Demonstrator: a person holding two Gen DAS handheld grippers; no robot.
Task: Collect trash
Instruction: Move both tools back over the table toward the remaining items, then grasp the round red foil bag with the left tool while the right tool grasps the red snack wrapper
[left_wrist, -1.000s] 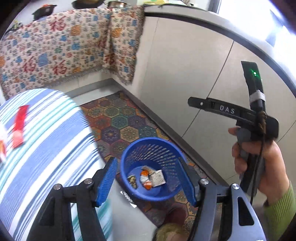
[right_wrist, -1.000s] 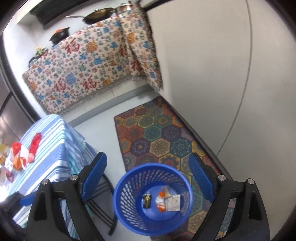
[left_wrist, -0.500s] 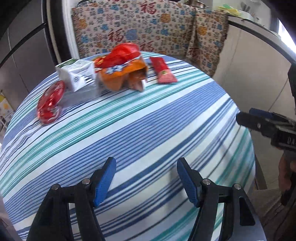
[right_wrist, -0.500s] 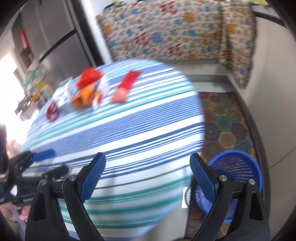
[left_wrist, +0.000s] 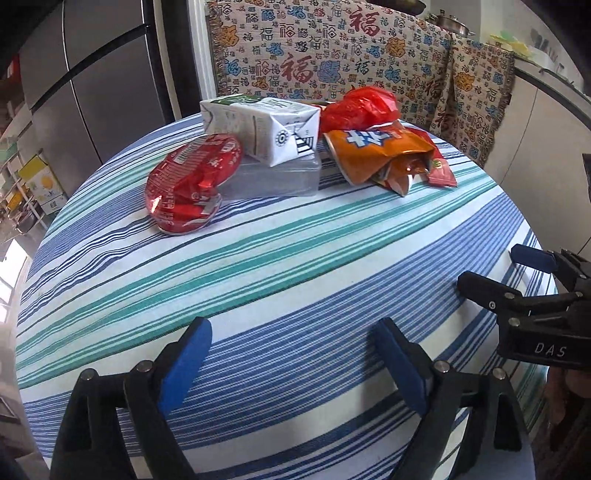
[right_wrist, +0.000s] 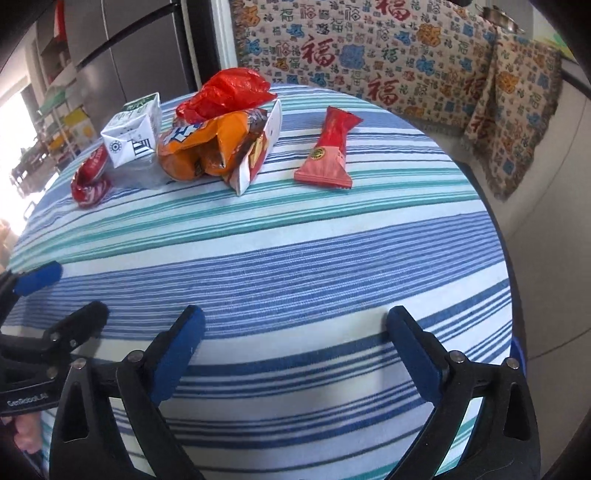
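Observation:
Trash lies at the far side of a round striped table (left_wrist: 295, 266): a crumpled red wrapper (left_wrist: 190, 182), a white carton (left_wrist: 266, 129) on a clear box (left_wrist: 280, 177), an orange snack bag (left_wrist: 376, 151) and a red plastic bag (left_wrist: 358, 105). The right wrist view shows the same pile, with the orange bag (right_wrist: 199, 147), the carton (right_wrist: 133, 133) and a red bar wrapper (right_wrist: 328, 147) lying apart to the right. My left gripper (left_wrist: 291, 354) is open and empty over the table's near edge. My right gripper (right_wrist: 295, 343) is open and empty there too, to the right of the left one.
A patterned cloth (left_wrist: 332, 62) covers the counter behind the table. A steel fridge (left_wrist: 92, 85) stands at the back left. White cabinets (right_wrist: 554, 206) run along the right. A sliver of the blue bin (right_wrist: 517, 350) shows below the table's right edge.
Both grippers have swung up from the blue trash bin on the floor to the table and now face the trash pile. Both stayed open and empty.

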